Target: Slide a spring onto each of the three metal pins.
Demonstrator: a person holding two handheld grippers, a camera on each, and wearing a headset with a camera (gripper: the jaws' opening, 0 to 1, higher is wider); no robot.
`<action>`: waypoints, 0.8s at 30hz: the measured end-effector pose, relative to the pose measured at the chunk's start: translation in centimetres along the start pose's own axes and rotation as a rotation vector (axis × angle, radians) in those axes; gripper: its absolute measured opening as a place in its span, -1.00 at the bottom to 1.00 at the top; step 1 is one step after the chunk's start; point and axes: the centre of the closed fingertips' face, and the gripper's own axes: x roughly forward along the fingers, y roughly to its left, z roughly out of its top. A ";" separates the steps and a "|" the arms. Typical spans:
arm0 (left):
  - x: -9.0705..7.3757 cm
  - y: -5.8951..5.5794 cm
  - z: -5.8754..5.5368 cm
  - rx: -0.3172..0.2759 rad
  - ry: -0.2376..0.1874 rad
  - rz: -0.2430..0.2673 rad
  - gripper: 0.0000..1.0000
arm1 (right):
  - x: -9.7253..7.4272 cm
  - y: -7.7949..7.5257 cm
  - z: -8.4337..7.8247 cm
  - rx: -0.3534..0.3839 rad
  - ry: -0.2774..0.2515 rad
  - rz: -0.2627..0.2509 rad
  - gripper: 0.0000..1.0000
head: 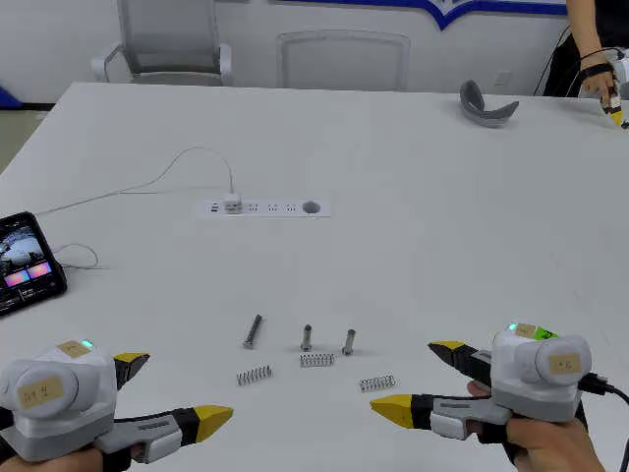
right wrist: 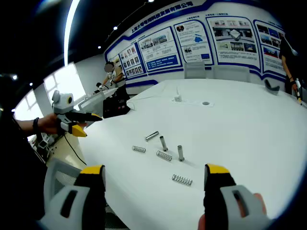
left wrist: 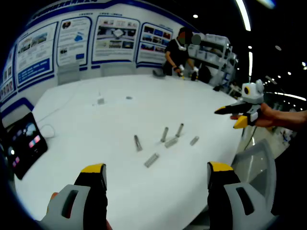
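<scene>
Three metal pins sit on the white table in front of me: the left pin [head: 253, 331] lies tilted, while the middle pin [head: 307, 337] and right pin [head: 349, 341] appear to stand upright. Just in front of them lie three loose springs [head: 254, 375] [head: 316, 360] [head: 377, 383]. My left gripper [head: 175, 390] is open at the near left, apart from the parts. At the near right my right gripper [head: 421, 379] is open too, holding nothing. In the left gripper view the pins [left wrist: 164, 134] and springs [left wrist: 151, 159] lie ahead of the open jaws. The right gripper view has a spring [right wrist: 182, 179] nearest.
A white power strip [head: 262, 207] with a plugged cable lies mid-table. A tablet [head: 28, 264] rests at the left edge. A grey curved object [head: 486, 105] sits far right, near a person's hand [head: 600, 84]. Two chairs [head: 167, 44] stand behind the table.
</scene>
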 end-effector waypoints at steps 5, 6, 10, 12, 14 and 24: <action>0.0 0.0 0.2 -0.002 -0.005 -0.002 0.75 | -0.1 -0.1 0.0 0.003 -0.002 0.000 0.71; 0.0 0.1 0.2 -0.002 -0.006 -0.002 0.75 | -0.1 -0.1 0.0 0.002 -0.001 -0.001 0.71; -0.1 0.0 0.2 -0.003 -0.007 -0.002 0.75 | -0.1 -0.1 -0.1 0.001 0.002 0.002 0.71; -0.1 0.0 0.2 -0.006 -0.008 -0.003 0.75 | -0.1 -0.1 -0.1 0.001 0.002 0.001 0.71; -0.1 -0.1 0.2 -0.006 -0.006 -0.003 0.75 | -0.2 -0.1 -0.1 -0.002 0.004 0.003 0.71; 0.1 0.1 0.1 -0.016 -0.008 0.002 0.76 | -0.1 0.1 -0.3 -0.038 0.009 0.007 0.82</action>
